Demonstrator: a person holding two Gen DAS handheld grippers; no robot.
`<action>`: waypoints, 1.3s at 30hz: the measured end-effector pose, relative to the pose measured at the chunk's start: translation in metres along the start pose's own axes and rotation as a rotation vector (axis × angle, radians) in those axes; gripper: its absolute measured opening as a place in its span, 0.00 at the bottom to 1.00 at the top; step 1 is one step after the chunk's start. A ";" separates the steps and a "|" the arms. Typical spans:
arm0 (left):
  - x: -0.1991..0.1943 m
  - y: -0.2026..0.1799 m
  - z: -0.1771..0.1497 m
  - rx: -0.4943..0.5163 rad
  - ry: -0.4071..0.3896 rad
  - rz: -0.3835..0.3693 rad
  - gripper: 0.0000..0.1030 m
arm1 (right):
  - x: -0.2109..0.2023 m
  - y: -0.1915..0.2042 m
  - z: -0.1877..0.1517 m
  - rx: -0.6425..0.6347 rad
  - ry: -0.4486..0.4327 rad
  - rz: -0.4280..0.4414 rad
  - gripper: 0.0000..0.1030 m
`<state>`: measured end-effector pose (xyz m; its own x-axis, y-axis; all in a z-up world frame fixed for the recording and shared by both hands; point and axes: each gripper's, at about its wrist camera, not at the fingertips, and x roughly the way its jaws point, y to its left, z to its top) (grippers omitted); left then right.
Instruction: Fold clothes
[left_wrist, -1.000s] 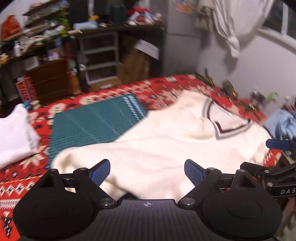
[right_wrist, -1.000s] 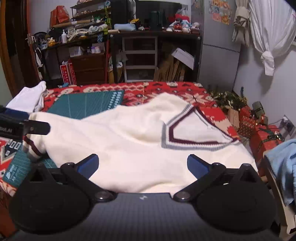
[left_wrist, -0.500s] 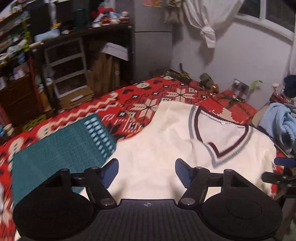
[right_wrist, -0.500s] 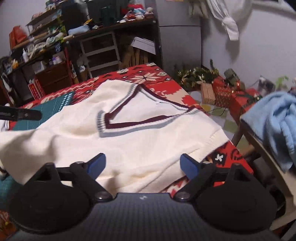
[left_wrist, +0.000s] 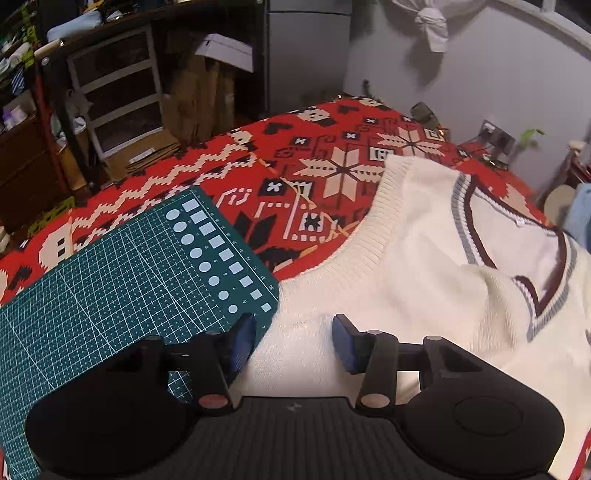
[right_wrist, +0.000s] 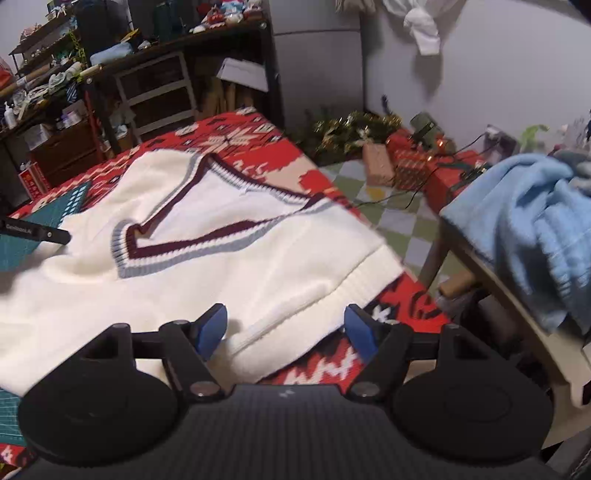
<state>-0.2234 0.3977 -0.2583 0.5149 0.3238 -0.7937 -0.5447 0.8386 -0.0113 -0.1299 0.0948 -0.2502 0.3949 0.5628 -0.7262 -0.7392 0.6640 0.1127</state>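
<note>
Blue-padded fingers of the left gripper (left_wrist: 293, 341) stand apart over the cream knit of the sweater vest (left_wrist: 424, 280), just at the garment's edge where it overlaps the green cutting mat (left_wrist: 110, 280); nothing is pinched between them. That placement suits a grab at the side of the vest, though whether the pads touch the fabric cannot be told. The right gripper (right_wrist: 284, 332) is likewise spread wide, its fingers straddling the ribbed armhole edge (right_wrist: 332, 295) near the corner of the table, again with no cloth between the pads.

Beyond both tools the vest lies front up and mostly spread out on the red patterned tablecloth (left_wrist: 314, 166), its maroon-and-grey V-neck (right_wrist: 207, 229) showing fully, with a few soft wrinkles. Spread like this, it gives both sides open to a hold, one tool to each. Off to the right a light blue garment (right_wrist: 524, 221) sits heaped on a separate surface, apart from the vest. Cluttered shelves (right_wrist: 110, 74) stand at the back.
</note>
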 end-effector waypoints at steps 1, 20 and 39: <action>-0.001 -0.001 0.000 0.004 0.000 -0.003 0.45 | 0.002 0.003 0.000 -0.013 0.007 -0.009 0.71; -0.110 0.078 -0.053 -0.253 -0.126 0.058 0.09 | -0.010 0.084 0.042 -0.168 -0.067 0.188 0.15; -0.197 0.217 -0.083 -0.580 -0.251 0.395 0.24 | 0.095 0.322 0.225 -0.445 -0.202 0.321 0.52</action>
<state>-0.4979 0.4794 -0.1544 0.3063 0.7015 -0.6435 -0.9466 0.2957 -0.1282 -0.2078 0.4726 -0.1304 0.1770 0.8136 -0.5538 -0.9799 0.1983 -0.0219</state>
